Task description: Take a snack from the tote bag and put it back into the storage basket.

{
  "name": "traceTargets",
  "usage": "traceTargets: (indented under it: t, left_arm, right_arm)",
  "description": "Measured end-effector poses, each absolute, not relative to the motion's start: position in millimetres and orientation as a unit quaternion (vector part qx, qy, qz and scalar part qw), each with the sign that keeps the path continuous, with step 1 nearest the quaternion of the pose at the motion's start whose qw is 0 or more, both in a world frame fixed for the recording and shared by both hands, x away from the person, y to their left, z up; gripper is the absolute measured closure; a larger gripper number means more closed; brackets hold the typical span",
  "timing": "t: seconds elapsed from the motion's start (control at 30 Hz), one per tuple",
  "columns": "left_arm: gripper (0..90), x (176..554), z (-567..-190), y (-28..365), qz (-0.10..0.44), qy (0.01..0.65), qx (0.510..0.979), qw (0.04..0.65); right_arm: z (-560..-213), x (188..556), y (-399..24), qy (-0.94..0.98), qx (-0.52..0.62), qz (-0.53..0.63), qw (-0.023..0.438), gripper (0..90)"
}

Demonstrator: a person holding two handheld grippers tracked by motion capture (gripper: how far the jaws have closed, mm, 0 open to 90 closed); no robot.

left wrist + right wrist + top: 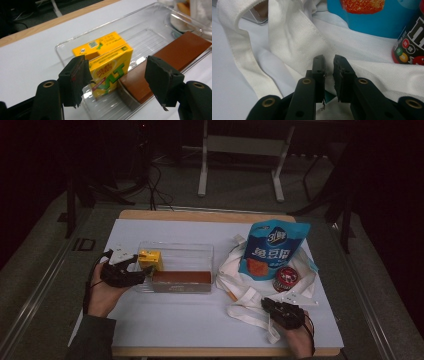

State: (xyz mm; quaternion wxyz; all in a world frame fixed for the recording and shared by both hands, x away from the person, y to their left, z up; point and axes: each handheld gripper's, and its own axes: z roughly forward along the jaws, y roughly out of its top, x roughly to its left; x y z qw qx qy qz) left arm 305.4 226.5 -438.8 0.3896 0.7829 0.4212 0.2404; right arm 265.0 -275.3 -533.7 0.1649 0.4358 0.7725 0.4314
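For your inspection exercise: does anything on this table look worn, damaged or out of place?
Yes. The left tongs have torn, frayed pad lining curling off the fingers. The white tote bag lies crumpled, its straps sprawled. The yellow drink carton stands upright in the clear tray.

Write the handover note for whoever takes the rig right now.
Left tongs: open, jaws either side of the yellow carton without pressing it.
Right tongs: nearly shut, apparently pinching the white bag fabric near its handle.
Things: carton stands upright at the left end of the clear tray, beside a brown box along the near wall. Blue pouch and a red can lie on the bag, right of the tray.
Done: carton and box are in the tray.
Left, probably: draw the left tongs back, then move pouch and can.
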Motion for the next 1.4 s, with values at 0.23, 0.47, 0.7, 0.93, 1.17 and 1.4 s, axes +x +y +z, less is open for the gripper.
traceTargets:
  t: [0.23, 0.47, 0.7, 0.93, 1.17, 1.4]
  left_arm:
    - [34.2, 304, -431, 213, 0.24, 0.397, 0.791, 0.398]
    - [34.1, 304, -429, 198, 0.234, 0.379, 0.801, 0.4]
    - [34.2, 302, -429, 178, 0.228, 0.357, 0.811, 0.403]
    - [34.2, 303, -433, 158, 0.211, 0.338, 0.819, 0.412]
    - [34.2, 304, -441, 140, 0.197, 0.323, 0.83, 0.409]
    - [34.2, 302, -449, 122, 0.175, 0.307, 0.84, 0.412]
  right_arm:
    - [-534, 265, -276, 0.773, 0.435, 0.432, 0.164, 79.6]
    - [-533, 265, -275, 0.774, 0.434, 0.43, 0.167, 79.5]
    - [-533, 265, -274, 0.774, 0.436, 0.427, 0.169, 79.2]
    - [-531, 266, -274, 0.771, 0.445, 0.425, 0.163, 78.9]
    - [-527, 265, -272, 0.772, 0.447, 0.421, 0.164, 77.8]
    - [-519, 265, -272, 0.775, 0.442, 0.421, 0.163, 77.3]
